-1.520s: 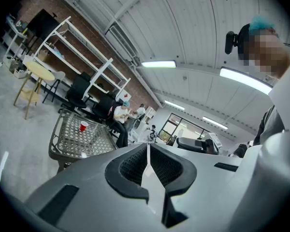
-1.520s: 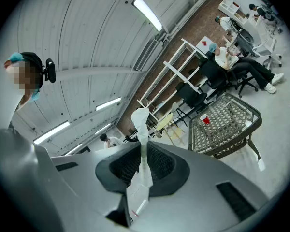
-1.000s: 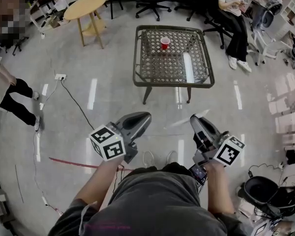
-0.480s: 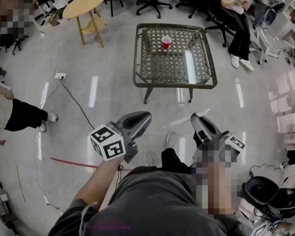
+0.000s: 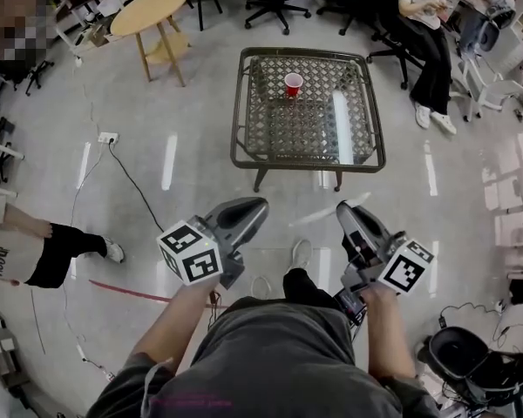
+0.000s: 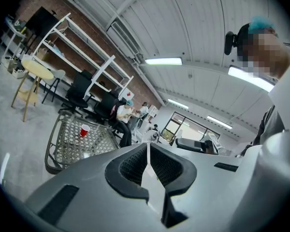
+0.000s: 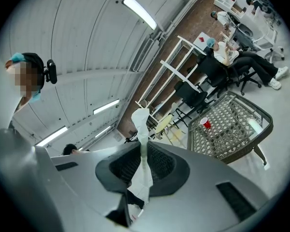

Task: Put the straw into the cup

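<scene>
- The thin white paper-wrapped straw point(image 7: 141, 124) is pinched between the right gripper's point(image 7: 143, 164) jaws, with its tip poking out beyond them.
- The small red plastic cup point(image 5: 293, 84) stands near the far edge of the dark lattice table point(image 5: 307, 165), well apart from the straw.
- The left gripper's point(image 6: 148, 161) jaws are pressed together, empty.
- Best approach: step close, then turn the straw upright over the rim.

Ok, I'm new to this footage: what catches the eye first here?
The red cup stands alone on the lattice table, out on the floor ahead of the person. Nearer, a white straw is pinched in the right tongs and pokes out past them. The left tongs are shut on nothing.
</scene>
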`<state>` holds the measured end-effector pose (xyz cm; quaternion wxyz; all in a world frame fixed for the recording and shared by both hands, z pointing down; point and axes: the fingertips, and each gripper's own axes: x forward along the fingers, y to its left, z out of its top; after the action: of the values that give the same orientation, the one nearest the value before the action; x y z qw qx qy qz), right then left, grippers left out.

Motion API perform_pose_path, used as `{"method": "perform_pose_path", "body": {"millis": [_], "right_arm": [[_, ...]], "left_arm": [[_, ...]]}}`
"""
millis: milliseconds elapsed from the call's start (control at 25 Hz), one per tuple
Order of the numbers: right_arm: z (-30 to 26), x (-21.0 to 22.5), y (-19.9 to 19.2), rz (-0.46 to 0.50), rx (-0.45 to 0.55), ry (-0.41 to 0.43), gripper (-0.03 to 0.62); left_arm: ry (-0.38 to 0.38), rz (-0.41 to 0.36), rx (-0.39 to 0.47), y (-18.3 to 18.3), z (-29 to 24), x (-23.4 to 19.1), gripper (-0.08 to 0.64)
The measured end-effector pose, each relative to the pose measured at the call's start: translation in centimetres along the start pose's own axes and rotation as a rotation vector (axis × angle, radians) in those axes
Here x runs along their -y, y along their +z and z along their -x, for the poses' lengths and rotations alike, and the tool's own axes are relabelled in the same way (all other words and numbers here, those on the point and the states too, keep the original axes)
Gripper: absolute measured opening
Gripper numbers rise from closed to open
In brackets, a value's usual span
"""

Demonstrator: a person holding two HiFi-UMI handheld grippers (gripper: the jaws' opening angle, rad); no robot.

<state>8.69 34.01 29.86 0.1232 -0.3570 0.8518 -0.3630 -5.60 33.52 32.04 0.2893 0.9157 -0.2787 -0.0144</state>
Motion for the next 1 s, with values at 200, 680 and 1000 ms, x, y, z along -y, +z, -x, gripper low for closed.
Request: {"method": "perform_pose_path", "body": {"millis": [200, 680, 1000], "right_arm": [[-1.0, 2.6, 1.7, -0.005, -0.015, 0.005, 0.044], [-2.1, 8.3, 5.7, -0.024, -0.044, 0.016, 0.044], [-2.9, 11.3, 8.3, -0.038, -0.059, 0.038, 0.044]], "left_arm": [[0.016, 0.010, -0.001, 0.6, -2.5, -1.4, 0.028], [0.056, 0.023, -0.021, 1.6, -8.8, -3.7, 0.026], [0.088, 0.022, -0.025, 2.7, -12.1, -4.7, 0.026]]}}
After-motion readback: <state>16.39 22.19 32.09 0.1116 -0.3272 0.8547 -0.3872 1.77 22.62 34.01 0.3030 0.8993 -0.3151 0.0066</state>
